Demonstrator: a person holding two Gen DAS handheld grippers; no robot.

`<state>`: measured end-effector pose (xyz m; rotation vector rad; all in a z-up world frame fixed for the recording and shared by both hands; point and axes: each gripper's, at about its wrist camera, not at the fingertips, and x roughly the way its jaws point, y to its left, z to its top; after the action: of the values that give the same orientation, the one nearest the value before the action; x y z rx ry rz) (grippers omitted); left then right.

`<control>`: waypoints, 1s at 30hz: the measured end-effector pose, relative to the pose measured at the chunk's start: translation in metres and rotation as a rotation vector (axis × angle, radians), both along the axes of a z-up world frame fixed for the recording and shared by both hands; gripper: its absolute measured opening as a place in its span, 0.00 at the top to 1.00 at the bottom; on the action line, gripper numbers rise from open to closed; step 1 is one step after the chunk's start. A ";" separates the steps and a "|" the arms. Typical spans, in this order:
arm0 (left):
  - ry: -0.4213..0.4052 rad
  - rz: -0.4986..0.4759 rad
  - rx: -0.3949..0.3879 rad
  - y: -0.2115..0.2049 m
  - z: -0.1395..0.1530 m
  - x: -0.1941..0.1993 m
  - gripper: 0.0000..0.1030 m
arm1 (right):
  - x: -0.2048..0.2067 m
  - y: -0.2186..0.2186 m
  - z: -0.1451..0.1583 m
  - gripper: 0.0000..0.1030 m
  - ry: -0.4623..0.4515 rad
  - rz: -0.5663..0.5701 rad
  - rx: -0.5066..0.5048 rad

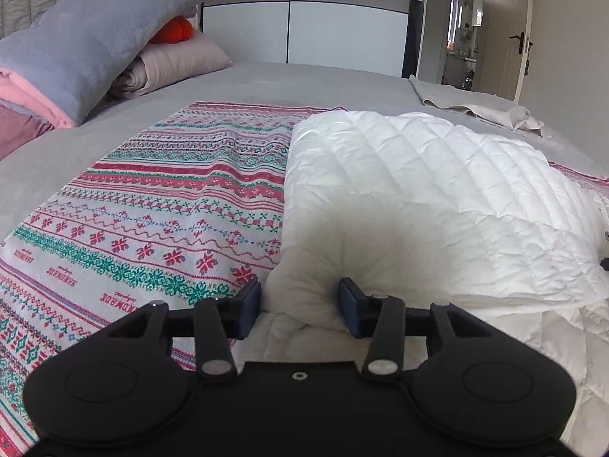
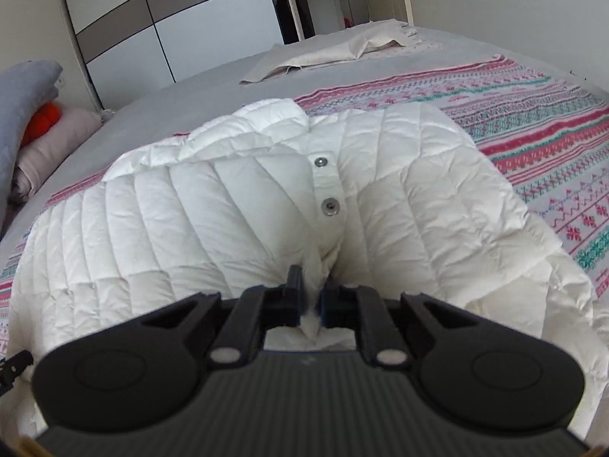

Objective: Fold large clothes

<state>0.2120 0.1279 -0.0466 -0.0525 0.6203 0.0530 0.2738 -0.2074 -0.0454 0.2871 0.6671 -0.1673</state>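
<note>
- I see one white jacket [image 2: 236,205] on the bed [image 1: 266,80], long axis left to right, two snaps [image 2: 330,205].
- My right claw [image 2: 310,297] is clamped on its near edge; my left claw [image 1: 300,304] grips a thick fold.

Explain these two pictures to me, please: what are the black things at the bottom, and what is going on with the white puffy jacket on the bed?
There is no robot here: a person holds a two-finger gripper in each hand, and a wide-angle camera on each looks along its fingers. One picture comes from the left gripper, the other from the right gripper.

A white quilted jacket with metal snaps lies on a patterned blanket, spread over a grey bed. Pillows are piled at one end, and a beige cloth lies further off.

The right gripper is pinched shut on a fold of the jacket. The left one has a thick bunch of the jacket squeezed between its fingers.
</note>
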 end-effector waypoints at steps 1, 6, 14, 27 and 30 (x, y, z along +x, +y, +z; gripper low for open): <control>-0.004 0.003 0.011 -0.001 0.002 -0.002 0.54 | -0.006 0.000 0.001 0.91 0.005 0.009 0.003; -0.006 -0.040 -0.017 0.007 0.020 -0.021 0.42 | -0.024 -0.021 0.027 0.57 0.018 0.064 0.072; 0.056 -0.106 -0.165 0.036 0.034 -0.067 0.18 | -0.086 -0.078 0.074 0.12 -0.042 0.121 0.147; 0.267 -0.210 -0.508 0.082 0.020 -0.122 0.15 | -0.162 -0.159 0.036 0.06 0.143 0.128 0.313; 0.344 -0.256 -0.542 0.081 0.014 -0.134 0.15 | -0.177 -0.170 0.021 0.06 0.198 0.155 0.369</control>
<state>0.0784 0.2085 -0.0324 -0.4955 0.9673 -0.3623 0.0969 -0.3777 -0.0247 0.5756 0.9142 0.0795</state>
